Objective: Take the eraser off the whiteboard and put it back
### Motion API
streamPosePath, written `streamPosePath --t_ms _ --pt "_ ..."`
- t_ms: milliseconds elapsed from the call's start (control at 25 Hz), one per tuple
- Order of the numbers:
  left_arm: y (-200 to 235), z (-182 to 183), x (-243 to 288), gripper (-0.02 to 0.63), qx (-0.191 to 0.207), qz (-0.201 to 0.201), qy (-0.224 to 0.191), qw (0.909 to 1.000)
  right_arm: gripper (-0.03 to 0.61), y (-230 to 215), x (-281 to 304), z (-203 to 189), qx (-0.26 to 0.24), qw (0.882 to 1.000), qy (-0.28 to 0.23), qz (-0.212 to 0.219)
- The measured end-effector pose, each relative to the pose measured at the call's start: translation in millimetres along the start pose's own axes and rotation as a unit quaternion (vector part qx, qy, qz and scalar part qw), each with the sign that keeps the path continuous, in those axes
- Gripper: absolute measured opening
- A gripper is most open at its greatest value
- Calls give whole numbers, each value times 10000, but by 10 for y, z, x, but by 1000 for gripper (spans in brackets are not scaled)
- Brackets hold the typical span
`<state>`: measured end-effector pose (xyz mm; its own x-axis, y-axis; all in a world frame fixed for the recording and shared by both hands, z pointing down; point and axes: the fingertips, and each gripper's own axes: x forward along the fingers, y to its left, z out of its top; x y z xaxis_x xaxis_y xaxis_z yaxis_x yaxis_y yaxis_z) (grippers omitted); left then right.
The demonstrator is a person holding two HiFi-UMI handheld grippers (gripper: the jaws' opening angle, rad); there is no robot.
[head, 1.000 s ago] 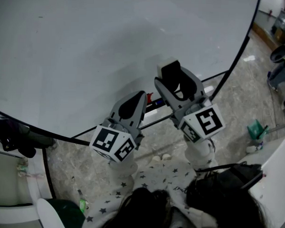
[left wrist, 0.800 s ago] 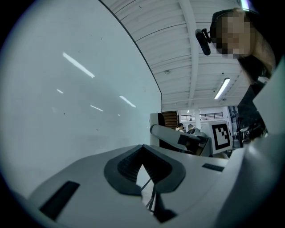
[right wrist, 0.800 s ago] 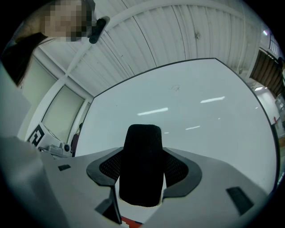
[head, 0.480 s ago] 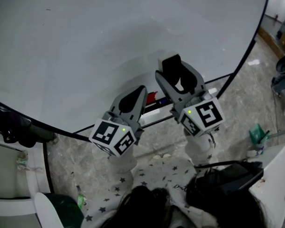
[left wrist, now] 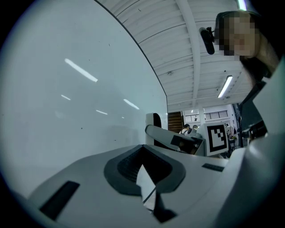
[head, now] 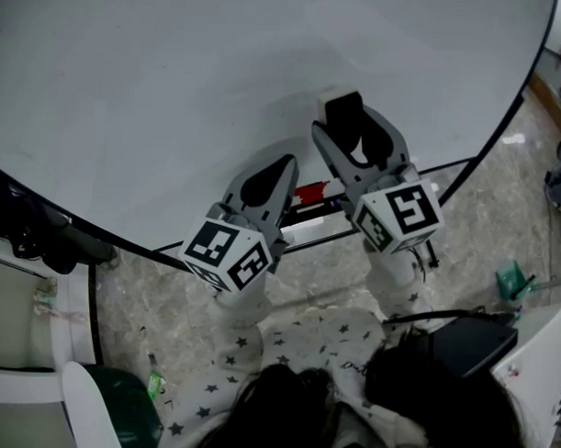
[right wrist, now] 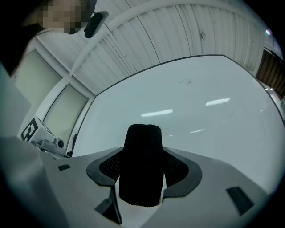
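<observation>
Right gripper view: black eraser (right wrist: pixel 141 164) is standing upright btw the jaws, pads pressing on both its sides, top end facing the whiteboard (right wrist: pixel 187 98). Head view is showing it near the board's lower edge, above the tray (head: pixel 308 231); contact w/ the board can't be told. Right gripper (head: pixel 354 138) is tilting slightly up toward the board. Left gripper (head: pixel 275 177) is pointing boardward just beside it, jaws pinched together, nothing btw them. Red marker (head: pixel 311 192) is lying on the tray.
</observation>
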<state>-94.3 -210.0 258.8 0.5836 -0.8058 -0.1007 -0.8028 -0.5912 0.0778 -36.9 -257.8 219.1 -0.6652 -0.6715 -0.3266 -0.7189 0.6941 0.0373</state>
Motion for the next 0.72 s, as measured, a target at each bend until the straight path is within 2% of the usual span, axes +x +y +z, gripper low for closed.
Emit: streamPosePath --t_ms 320,720 --pt "115 78 14 2 3 -6 -67 10000 259 -16 242 60 -192 9996 -104 -165" --pt "384 14 84 2 -125 -32 -28 9999 259 -68 539 -63 -472 9976 -37 -509"
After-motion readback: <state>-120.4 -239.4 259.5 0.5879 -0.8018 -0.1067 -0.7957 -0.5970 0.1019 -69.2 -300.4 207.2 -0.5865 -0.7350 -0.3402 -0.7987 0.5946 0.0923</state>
